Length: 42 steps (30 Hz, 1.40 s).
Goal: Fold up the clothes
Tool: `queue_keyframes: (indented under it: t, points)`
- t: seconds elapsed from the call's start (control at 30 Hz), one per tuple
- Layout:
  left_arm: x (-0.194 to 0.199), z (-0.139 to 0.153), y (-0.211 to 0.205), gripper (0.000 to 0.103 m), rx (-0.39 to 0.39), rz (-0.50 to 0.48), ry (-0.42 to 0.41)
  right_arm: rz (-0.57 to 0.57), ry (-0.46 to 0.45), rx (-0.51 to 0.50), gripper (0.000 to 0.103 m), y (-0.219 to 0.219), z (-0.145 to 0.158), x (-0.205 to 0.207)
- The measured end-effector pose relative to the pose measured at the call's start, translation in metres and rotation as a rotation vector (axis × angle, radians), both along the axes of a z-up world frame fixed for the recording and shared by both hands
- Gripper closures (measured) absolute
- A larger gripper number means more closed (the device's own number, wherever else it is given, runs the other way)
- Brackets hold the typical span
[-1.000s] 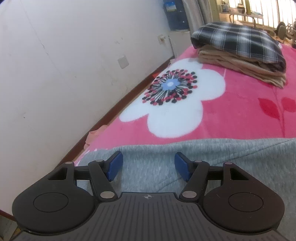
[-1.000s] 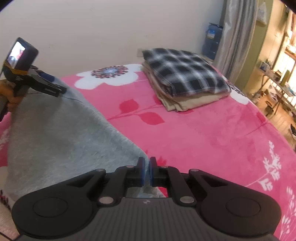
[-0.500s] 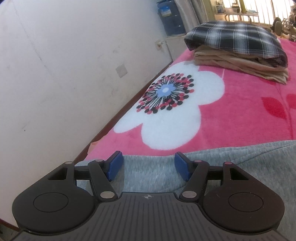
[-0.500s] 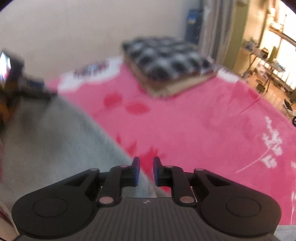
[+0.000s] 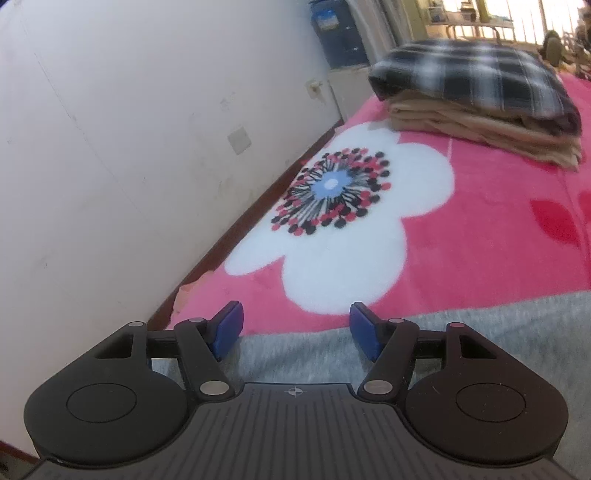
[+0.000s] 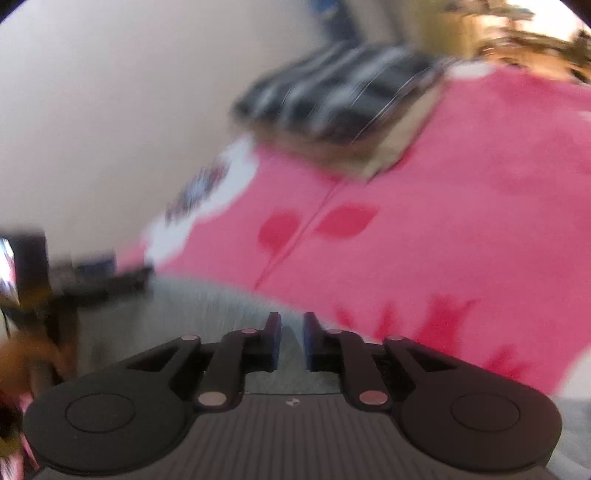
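Observation:
A grey garment [image 5: 480, 325] lies spread on the pink flowered blanket [image 5: 480, 236]. Its far edge runs just under my left gripper [image 5: 295, 325], which stands wide open above the cloth with nothing pressed between its blue pads. In the blurred right wrist view, my right gripper [image 6: 291, 332] hangs over the grey garment [image 6: 207, 306]. Its jaws stand a narrow gap apart, and grey cloth shows through the gap without being pinched. The left gripper [image 6: 92, 280] appears as a dark smear at the left, over the garment's far side.
A folded stack, plaid on top of tan [image 5: 480, 96], sits at the far end of the bed. A white wall [image 5: 110, 147] runs along the bed's left side. A blue water jug [image 5: 336, 33] stands beyond. A hand [image 6: 18, 362] shows at the left edge.
The right gripper went from shut on the garment's corner to slightly parted and let the cloth go. It also rolled, tilting its view. The garment's edge now lies lower in the left wrist view.

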<state>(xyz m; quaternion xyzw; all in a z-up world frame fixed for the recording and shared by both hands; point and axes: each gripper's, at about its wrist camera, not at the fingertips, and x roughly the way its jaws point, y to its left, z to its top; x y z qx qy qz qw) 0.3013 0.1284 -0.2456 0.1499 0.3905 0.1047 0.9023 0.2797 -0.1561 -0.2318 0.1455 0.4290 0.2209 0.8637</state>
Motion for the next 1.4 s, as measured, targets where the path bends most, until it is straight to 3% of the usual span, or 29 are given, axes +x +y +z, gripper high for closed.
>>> queue_keyframes:
  t: [0.2, 0.4, 0.57, 0.63, 0.73, 0.93, 1.0, 1.17, 1.27, 1.4]
  points:
    - [-0.024, 0.032, -0.010, 0.038, -0.028, -0.014, -0.021, -0.218, 0.028, -0.007, 0.078, -0.111, 0.034, -0.067]
    - [-0.063, 0.053, -0.039, 0.038, -0.062, -0.108, 0.025, -0.484, 0.143, -0.162, 0.075, -0.213, 0.041, -0.163]
    - [-0.091, 0.045, -0.077, 0.038, -0.083, -0.223, 0.103, -0.582, 0.119, -0.294, 0.075, -0.259, 0.053, -0.202]
    - [-0.094, 0.034, -0.092, 0.038, -0.076, -0.242, 0.129, -0.601, 0.066, -0.350, 0.065, -0.276, 0.061, -0.203]
    - [-0.096, 0.016, -0.111, 0.038, -0.037, -0.250, 0.156, -0.641, 0.010, -0.441, 0.061, -0.311, 0.065, -0.191]
    - [-0.086, -0.004, -0.120, 0.035, -0.025, -0.177, 0.185, -0.635, 0.102, -0.456, 0.054, -0.411, 0.023, -0.131]
    - [-0.086, -0.004, -0.120, 0.033, -0.020, -0.177, 0.184, -0.656, 0.122, -0.410, 0.054, -0.435, 0.011, -0.112]
    - [-0.083, -0.005, -0.113, 0.023, -0.031, -0.172, 0.186, -0.716, 0.112, -0.207, 0.043, -0.479, -0.005, -0.072]
    - [-0.081, -0.005, -0.109, 0.019, -0.051, -0.164, 0.191, -0.714, 0.109, -0.175, 0.043, -0.493, -0.014, -0.049]
    - [-0.080, -0.007, -0.107, 0.017, -0.055, -0.176, 0.187, -0.649, 0.186, -0.133, 0.043, -0.497, -0.035, -0.033]
